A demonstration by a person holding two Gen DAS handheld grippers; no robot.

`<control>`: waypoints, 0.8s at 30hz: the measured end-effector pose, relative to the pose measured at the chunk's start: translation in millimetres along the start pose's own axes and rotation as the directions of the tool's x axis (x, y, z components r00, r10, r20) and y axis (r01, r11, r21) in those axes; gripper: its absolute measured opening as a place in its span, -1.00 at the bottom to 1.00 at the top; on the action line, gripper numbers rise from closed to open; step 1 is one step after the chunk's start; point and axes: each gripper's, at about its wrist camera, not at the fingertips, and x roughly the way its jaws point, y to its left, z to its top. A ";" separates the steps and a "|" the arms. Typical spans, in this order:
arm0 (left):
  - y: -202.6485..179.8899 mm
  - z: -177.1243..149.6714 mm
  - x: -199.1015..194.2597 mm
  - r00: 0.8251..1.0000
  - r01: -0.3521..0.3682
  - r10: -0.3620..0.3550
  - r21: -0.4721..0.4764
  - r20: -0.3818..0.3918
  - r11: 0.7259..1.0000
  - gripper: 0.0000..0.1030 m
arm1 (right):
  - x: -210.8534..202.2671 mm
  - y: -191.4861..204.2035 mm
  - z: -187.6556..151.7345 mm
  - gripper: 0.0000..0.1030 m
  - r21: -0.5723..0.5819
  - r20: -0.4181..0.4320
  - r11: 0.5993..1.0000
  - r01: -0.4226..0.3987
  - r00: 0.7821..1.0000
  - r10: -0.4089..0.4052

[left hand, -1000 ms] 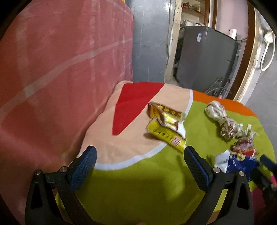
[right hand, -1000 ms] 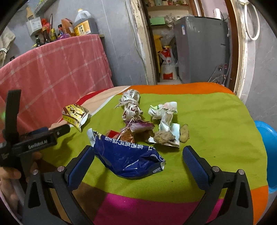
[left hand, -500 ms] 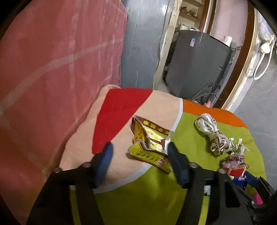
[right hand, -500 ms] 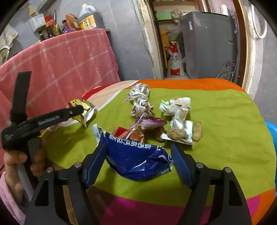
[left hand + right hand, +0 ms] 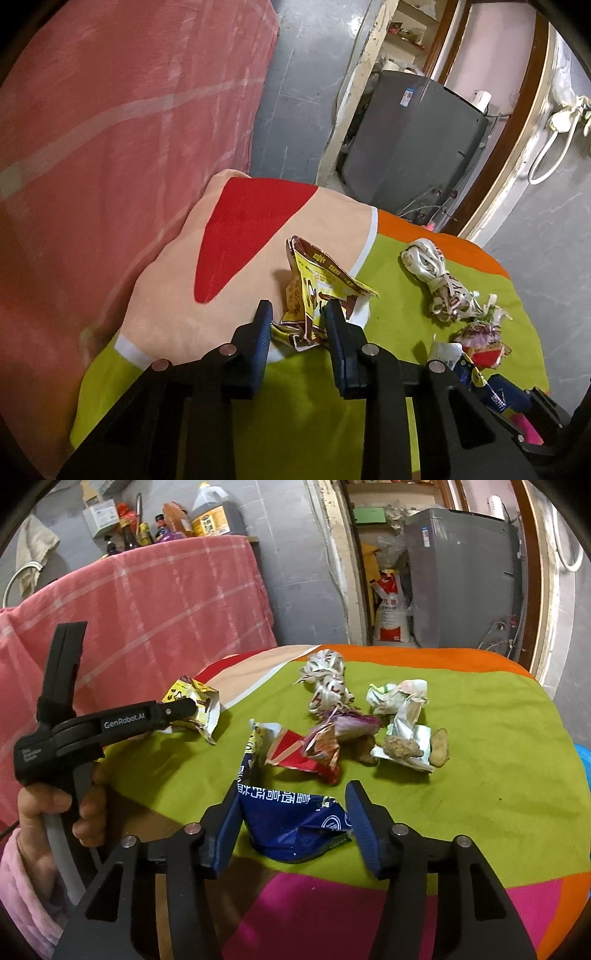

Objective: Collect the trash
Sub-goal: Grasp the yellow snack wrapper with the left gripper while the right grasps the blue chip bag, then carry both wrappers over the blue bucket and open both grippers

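step: both grippers are closing on trash lying on the bedspread (image 5: 480, 794)
left gripper (image 5: 297, 325): jaws just narrowing, pinching yellow wrapper (image 5: 321, 291)
right gripper (image 5: 291, 812): jaws half-closed, squeezing blue bag (image 5: 291, 819)
next: likely lifting both clear

I see a soft matt cloth cover (image 5: 480, 746) on the table, slightly fuzzy. Yellow wrapper (image 5: 317, 291) looks like glossy crinkled foil-plastic; blue bag (image 5: 291, 819) is shiny plastic film, creased. Crumpled paper (image 5: 397, 696) is matt. Both of my grippers, left (image 5: 297, 325) and right (image 5: 293, 819), are matt black plastic with ribbed blue rubbery pads and bright metal pins. Pink checked cloth (image 5: 166, 602) is woven, dull.
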 end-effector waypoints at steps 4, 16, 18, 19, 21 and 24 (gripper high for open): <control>-1.7 -3.7 -9.4 1.000 0.013 -0.013 -0.021 0.004 1.000 -0.59 | -5.5 3.4 -3.3 -0.06 -0.007 0.010 1.000 -0.016 1.000 0.016; -26.4 -41.5 -59.8 0.995 0.023 -0.020 -0.029 0.094 0.999 -0.65 | -52.9 5.6 -19.7 -0.12 -0.010 0.153 0.997 -0.081 0.985 0.081; -35.6 -49.4 -69.9 0.993 0.029 -0.027 -0.014 0.116 0.999 -0.65 | -65.1 4.5 -23.2 -0.12 -0.008 0.194 0.997 -0.077 0.978 0.077; -39.0 -50.9 -72.5 0.992 0.029 -0.028 -0.005 0.125 1.000 -0.65 | -69.4 4.0 -24.3 -0.12 -0.008 0.211 0.997 -0.076 0.975 0.076; -49.2 -56.5 -80.5 0.988 0.037 -0.039 0.018 0.151 0.999 -0.65 | -81.7 1.5 -27.0 -0.12 -0.006 0.248 0.998 -0.068 0.966 0.067; -67.7 -64.0 -91.8 0.980 0.049 -0.059 0.055 0.189 0.997 -0.65 | -97.6 -0.9 -30.6 -0.12 -0.008 0.298 0.999 -0.047 0.953 0.047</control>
